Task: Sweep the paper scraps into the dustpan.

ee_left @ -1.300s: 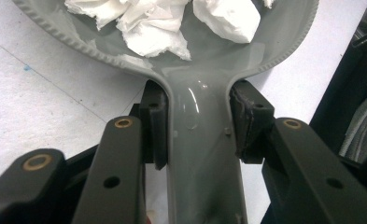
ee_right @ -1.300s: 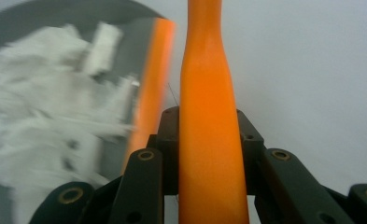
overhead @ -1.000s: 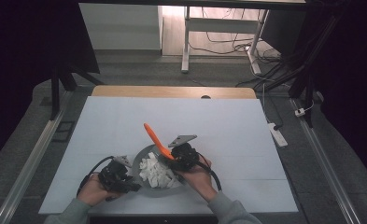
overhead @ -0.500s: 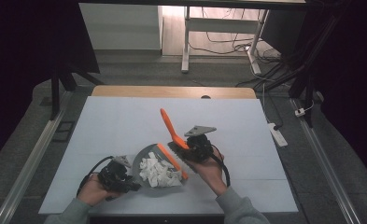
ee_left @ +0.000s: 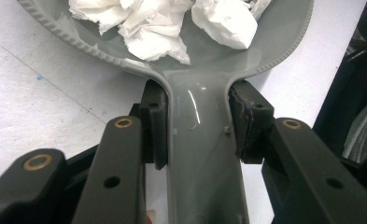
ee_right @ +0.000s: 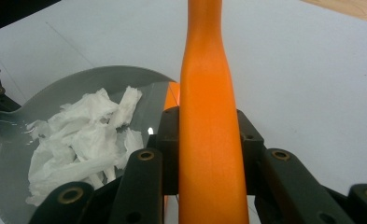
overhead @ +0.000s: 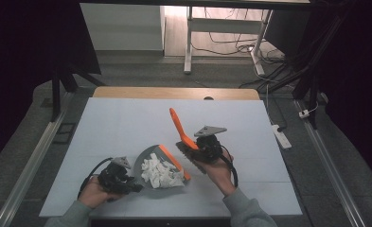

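Dustpan (overhead: 159, 171): I saw it at six o'clock, holding crumpled paper (overhead: 161, 173).
Left gripper (ee_left: 197, 125): I had it pinching the dustpan's handle.
Right gripper (ee_right: 208, 140): clamped on orange brush (overhead: 180, 130).

We see a pale blue-white table (overhead: 127, 127) with a wooden far edge, standing on grey carpet (overhead: 32, 118). Beyond it, white table legs (overhead: 188, 42) rise among tangled cables (overhead: 231, 33); a power strip (overhead: 280, 135) lies at the right, dark curtains either side.
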The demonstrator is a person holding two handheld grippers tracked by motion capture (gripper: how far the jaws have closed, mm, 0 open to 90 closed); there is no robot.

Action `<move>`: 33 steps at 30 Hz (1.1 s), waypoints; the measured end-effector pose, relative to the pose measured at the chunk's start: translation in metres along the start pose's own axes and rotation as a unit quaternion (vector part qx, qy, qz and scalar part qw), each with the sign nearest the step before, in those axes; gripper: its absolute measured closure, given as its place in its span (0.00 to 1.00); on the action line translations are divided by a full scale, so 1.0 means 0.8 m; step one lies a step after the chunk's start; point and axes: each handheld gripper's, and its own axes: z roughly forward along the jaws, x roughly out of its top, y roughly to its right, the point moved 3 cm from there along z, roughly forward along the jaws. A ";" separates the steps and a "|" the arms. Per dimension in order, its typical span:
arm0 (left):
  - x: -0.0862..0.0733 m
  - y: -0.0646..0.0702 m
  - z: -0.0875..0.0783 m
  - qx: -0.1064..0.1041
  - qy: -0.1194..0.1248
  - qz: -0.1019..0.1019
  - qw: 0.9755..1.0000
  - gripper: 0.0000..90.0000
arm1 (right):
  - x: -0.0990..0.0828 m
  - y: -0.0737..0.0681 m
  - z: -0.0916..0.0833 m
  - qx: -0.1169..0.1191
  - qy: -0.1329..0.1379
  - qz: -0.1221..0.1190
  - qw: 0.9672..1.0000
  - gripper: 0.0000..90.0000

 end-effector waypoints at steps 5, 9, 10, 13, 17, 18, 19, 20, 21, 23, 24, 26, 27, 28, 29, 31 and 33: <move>0.000 -0.001 -0.003 0.005 0.008 -0.002 1.000 0.68 | -0.002 0.008 -0.008 -0.001 0.008 0.000 1.000 0.78; 0.001 -0.002 -0.007 0.007 0.021 -0.007 1.000 0.68 | -0.003 0.013 -0.013 -0.001 0.010 0.000 1.000 0.78; 0.000 -0.003 -0.008 0.009 0.024 -0.009 1.000 0.68 | -0.003 0.014 -0.014 0.000 0.010 0.001 1.000 0.78; 0.000 -0.004 -0.012 0.013 0.034 -0.015 0.999 0.68 | -0.003 0.018 -0.017 0.000 0.012 0.003 1.000 0.78; -0.001 -0.005 -0.019 0.016 0.053 -0.025 0.998 0.68 | -0.002 0.022 -0.021 0.002 0.013 0.004 1.000 0.78; -0.001 -0.005 -0.021 0.016 0.058 -0.028 0.998 0.68 | -0.001 0.023 -0.022 0.003 0.014 0.003 1.000 0.78; 0.000 -0.005 -0.023 0.017 0.063 -0.030 0.997 0.68 | -0.001 0.024 -0.023 0.004 0.014 0.003 1.000 0.78; 0.000 -0.005 -0.025 0.018 0.068 -0.033 0.997 0.68 | -0.001 0.024 -0.024 0.003 0.014 0.003 1.000 0.78; 0.001 -0.005 -0.027 0.019 0.071 -0.035 0.997 0.68 | -0.001 0.025 -0.025 0.005 0.014 0.002 1.000 0.78; 0.001 -0.006 -0.030 0.019 0.083 -0.042 0.995 0.68 | -0.002 0.026 -0.028 0.006 0.014 0.001 1.000 0.78; 0.001 -0.006 -0.031 0.019 0.088 -0.044 0.995 0.68 | -0.002 0.027 -0.029 0.005 0.013 0.001 1.000 0.78; 0.001 -0.007 -0.034 0.021 0.095 -0.048 0.994 0.68 | -0.002 0.029 -0.032 0.007 0.013 0.000 1.000 0.78; 0.001 -0.007 -0.035 0.022 0.100 -0.053 0.993 0.68 | -0.003 0.030 -0.034 0.006 0.012 -0.001 1.000 0.78; 0.001 -0.007 -0.037 0.021 0.104 -0.056 0.993 0.68 | -0.003 0.032 -0.036 0.006 0.012 -0.003 1.000 0.78; 0.001 -0.007 -0.038 0.022 0.108 -0.058 0.992 0.68 | -0.003 0.033 -0.038 0.006 0.012 -0.003 1.000 0.78; 0.001 -0.007 -0.041 0.019 0.117 -0.064 0.991 0.68 | -0.005 0.035 -0.041 0.006 0.011 -0.002 1.000 0.78; 0.001 -0.006 -0.043 0.011 0.125 -0.065 0.990 0.68 | -0.006 0.038 -0.044 0.006 0.010 0.001 1.000 0.78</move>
